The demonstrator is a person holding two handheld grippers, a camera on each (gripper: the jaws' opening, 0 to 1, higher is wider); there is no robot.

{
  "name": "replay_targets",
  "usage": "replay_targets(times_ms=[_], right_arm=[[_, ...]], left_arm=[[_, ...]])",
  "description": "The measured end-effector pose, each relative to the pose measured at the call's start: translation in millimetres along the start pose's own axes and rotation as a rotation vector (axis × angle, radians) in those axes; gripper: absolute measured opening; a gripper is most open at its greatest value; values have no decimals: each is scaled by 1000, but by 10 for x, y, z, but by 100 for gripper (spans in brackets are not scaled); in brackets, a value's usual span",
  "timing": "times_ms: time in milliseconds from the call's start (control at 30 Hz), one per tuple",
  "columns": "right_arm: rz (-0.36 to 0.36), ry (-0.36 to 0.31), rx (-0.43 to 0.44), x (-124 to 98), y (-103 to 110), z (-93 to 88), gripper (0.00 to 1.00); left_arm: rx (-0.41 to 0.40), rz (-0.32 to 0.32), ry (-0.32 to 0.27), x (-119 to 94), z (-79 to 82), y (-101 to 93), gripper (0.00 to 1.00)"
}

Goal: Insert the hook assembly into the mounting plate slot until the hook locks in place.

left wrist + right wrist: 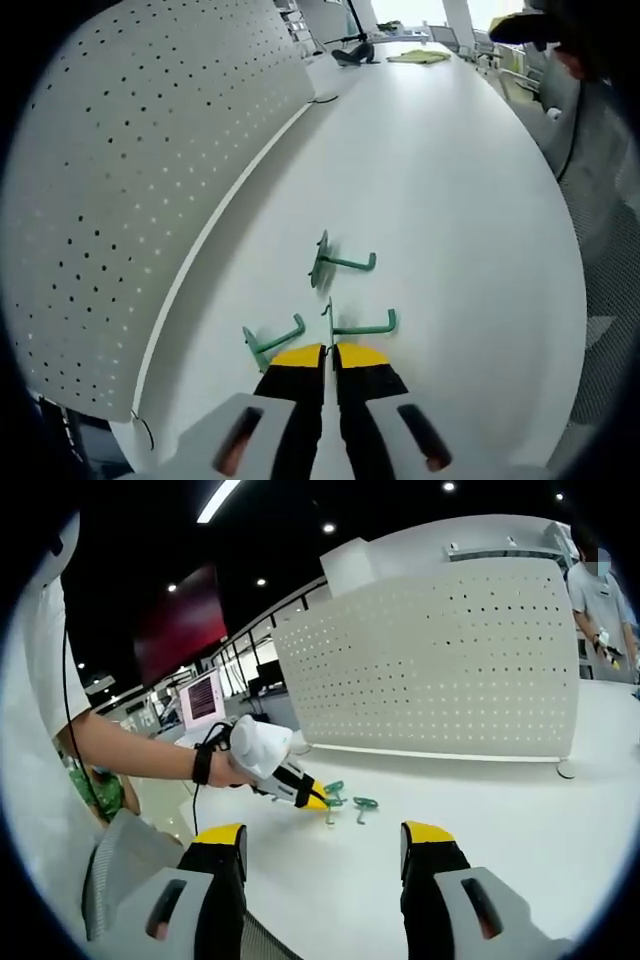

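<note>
Nearest the lens in the left gripper view, the left gripper (329, 356) has its yellow-tipped jaws pressed narrow on the thin plate of a green hook (358, 325) at lower centre, apparently pinching it. Two more hooks lie on the white table (450, 200): one (273, 340) just left of the jaws, another (338, 262) a little above. Small bent metal pieces, they probably handle as light, stiff and slick, so the flat back plate looks the better hold than the rod. The perforated mounting board (130, 190) curves up the left side. The right gripper view shows what that one cannot: the right gripper (322, 850) wide open and empty at bottom, and the board (440, 670) standing upright behind the hooks.
</note>
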State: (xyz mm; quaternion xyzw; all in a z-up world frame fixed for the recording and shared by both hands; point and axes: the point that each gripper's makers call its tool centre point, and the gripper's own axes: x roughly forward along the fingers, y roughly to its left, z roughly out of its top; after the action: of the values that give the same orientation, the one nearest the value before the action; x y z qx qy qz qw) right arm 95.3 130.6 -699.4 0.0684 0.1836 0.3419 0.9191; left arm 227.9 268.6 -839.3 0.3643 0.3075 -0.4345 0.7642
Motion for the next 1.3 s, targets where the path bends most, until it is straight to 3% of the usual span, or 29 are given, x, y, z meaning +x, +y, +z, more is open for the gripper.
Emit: replay_targets(times_ms=[467, 733, 1300], right_arm=[[32, -10, -15, 40, 68, 66, 63], [73, -9, -39, 82, 160, 82, 55], [113, -8, -67, 135, 268, 143, 53]], left_arm=[[-114, 37, -84, -230, 181, -59, 3], [-179, 62, -136, -387, 278, -82, 3], [-332, 70, -255, -646, 444, -304, 3]])
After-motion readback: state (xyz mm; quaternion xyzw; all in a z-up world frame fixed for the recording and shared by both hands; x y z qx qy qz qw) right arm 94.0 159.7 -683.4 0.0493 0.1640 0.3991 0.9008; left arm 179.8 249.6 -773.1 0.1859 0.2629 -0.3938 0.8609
